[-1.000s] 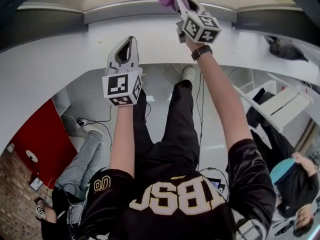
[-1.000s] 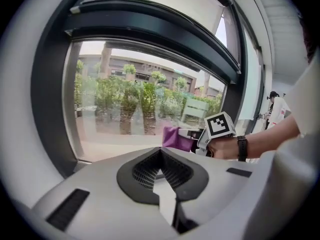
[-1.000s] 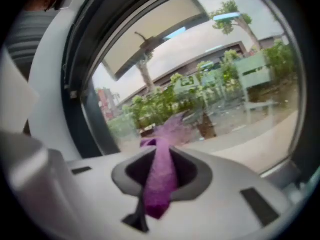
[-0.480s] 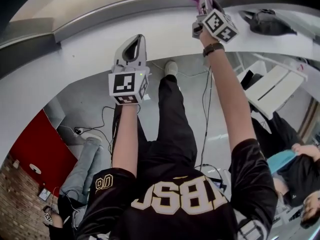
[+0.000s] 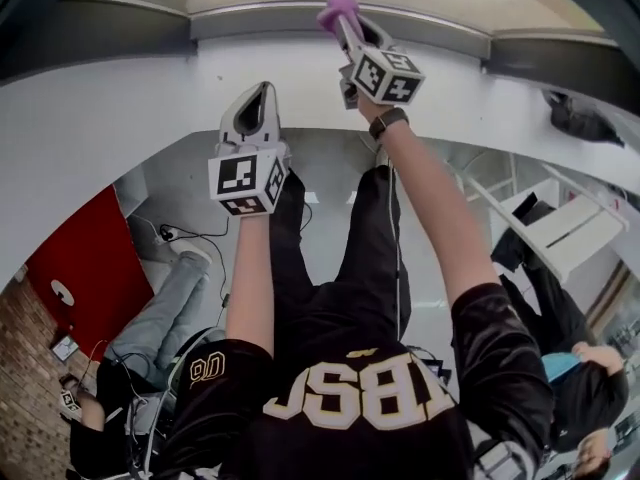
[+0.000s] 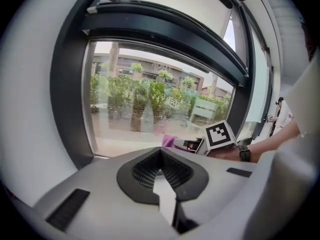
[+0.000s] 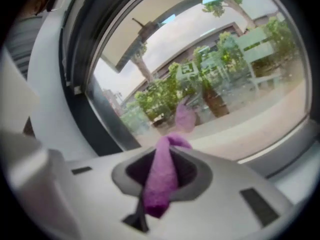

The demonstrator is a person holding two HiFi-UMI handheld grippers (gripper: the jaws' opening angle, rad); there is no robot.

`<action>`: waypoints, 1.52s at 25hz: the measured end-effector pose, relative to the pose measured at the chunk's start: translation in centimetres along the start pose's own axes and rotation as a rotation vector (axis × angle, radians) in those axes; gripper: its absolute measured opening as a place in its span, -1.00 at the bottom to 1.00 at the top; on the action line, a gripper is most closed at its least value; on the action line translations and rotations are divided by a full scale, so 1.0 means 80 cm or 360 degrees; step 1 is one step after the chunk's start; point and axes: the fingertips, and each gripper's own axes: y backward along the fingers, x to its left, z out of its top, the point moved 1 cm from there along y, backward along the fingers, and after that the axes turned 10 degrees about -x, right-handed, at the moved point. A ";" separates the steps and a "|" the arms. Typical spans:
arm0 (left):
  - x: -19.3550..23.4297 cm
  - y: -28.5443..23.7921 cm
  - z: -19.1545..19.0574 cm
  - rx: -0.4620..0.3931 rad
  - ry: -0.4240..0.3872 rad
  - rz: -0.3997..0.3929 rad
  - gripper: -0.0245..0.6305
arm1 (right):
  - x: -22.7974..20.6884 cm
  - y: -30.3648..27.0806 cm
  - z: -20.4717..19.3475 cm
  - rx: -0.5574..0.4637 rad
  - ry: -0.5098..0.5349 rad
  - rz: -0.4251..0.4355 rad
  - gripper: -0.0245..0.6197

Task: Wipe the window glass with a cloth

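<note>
R gripper (image 5: 345, 26) was clamped on the purple cloth (image 7: 161, 176), tip right by the window glass (image 7: 220, 79); contact we couldn't tell. Soft, light, floppy stuff: we judged a mid-fold grip w/ a short free end best. L gripper (image 6: 161, 158) was closed, empty.

Hand-held grippers: two were counted, the left hand-held gripper (image 5: 258, 101) and the right hand-held gripper (image 5: 346, 26). Purple cloth (image 5: 335, 4): one. Window glass (image 6: 150, 109): one pane. Wristwatch (image 5: 388, 122): one.
</note>
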 end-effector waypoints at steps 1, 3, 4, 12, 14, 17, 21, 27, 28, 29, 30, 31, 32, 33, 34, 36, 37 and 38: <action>0.030 0.008 0.005 -0.0005 -0.0006 0.0030 -0.87 | 0.037 -0.025 -0.015 0.0021 -0.0003 0.0062 -0.69; 0.084 0.026 0.015 -0.0014 -0.0018 0.0090 -0.87 | 0.114 -0.072 -0.049 0.0076 -0.0005 0.0207 -0.69; 0.108 0.035 0.020 -0.0020 -0.0029 0.0118 -0.87 | 0.152 -0.094 -0.068 0.0112 0.0004 0.0289 -0.69; 0.206 0.080 0.056 -0.0097 -0.0071 0.0236 -0.87 | 0.306 -0.227 -0.191 0.0363 0.0116 0.0525 -0.69; 0.211 0.083 0.052 -0.0090 -0.0060 0.0262 -0.87 | 0.289 -0.239 -0.198 0.0385 0.0090 0.0438 -0.69; 0.194 0.073 0.046 -0.0083 -0.0038 0.0252 -0.87 | 0.225 -0.232 -0.169 0.0346 0.0056 0.0286 -0.69; 0.140 0.039 0.039 -0.0091 0.0011 0.0191 -0.87 | 0.110 -0.181 -0.106 0.0282 0.0093 0.0142 -0.69; -0.017 -0.046 0.017 -0.0102 0.0034 -0.0018 -0.87 | -0.113 -0.048 -0.007 0.0174 0.0107 -0.0127 -0.69; -0.049 -0.059 0.011 -0.0108 0.0041 -0.0051 -0.87 | -0.152 -0.023 0.007 0.0154 0.0097 -0.0185 -0.69; -0.081 -0.070 0.004 -0.0113 0.0051 -0.0084 -0.87 | -0.190 0.003 0.020 0.0130 0.0079 -0.0249 -0.69; -0.112 -0.081 -0.003 -0.0116 0.0062 -0.0119 -0.87 | -0.228 0.028 0.033 0.0103 0.0057 -0.0318 -0.69; -0.142 -0.092 -0.012 -0.0117 0.0074 -0.0156 -0.87 | -0.266 0.053 0.046 0.0073 0.0038 -0.0390 -0.69; -0.172 -0.103 -0.021 -0.0116 0.0087 -0.0194 -0.87 | -0.303 0.077 0.059 0.0041 0.0024 -0.0465 -0.69; -0.199 -0.113 -0.030 -0.0114 0.0099 -0.0232 -0.87 | -0.338 0.100 0.073 0.0005 0.0011 -0.0541 -0.69; -0.224 -0.123 -0.039 -0.0111 0.0107 -0.0269 -0.87 | -0.369 0.121 0.086 -0.0038 -0.0009 -0.0616 -0.69; -0.263 -0.136 -0.052 -0.0105 0.0111 -0.0333 -0.87 | -0.414 0.154 0.112 -0.0143 -0.0077 -0.0744 -0.69; -0.276 -0.140 -0.057 -0.0100 0.0108 -0.0359 -0.87 | -0.429 0.166 0.121 -0.0190 -0.0112 -0.0789 -0.69; -0.285 -0.143 -0.061 -0.0093 0.0103 -0.0378 -0.87 | -0.439 0.175 0.127 -0.0225 -0.0139 -0.0824 -0.69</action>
